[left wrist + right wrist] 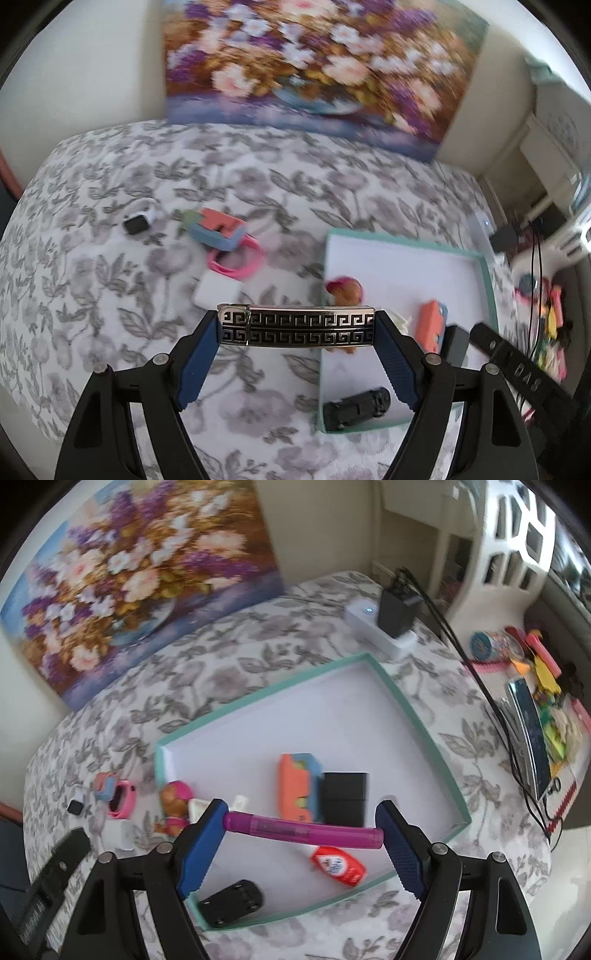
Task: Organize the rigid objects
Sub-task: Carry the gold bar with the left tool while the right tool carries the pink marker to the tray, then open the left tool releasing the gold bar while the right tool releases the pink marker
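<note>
Both grippers pointed steeply down over the floral tablecloth [110,229]. The left gripper [297,328] clamped a silver metal bar with a black Greek-key pattern [295,329] crosswise between its blue pads, just left of the teal-rimmed white tray [406,705]. The right gripper [303,829] gripped a long magenta plastic tube [303,830] endwise, above the tray's near half.
</note>
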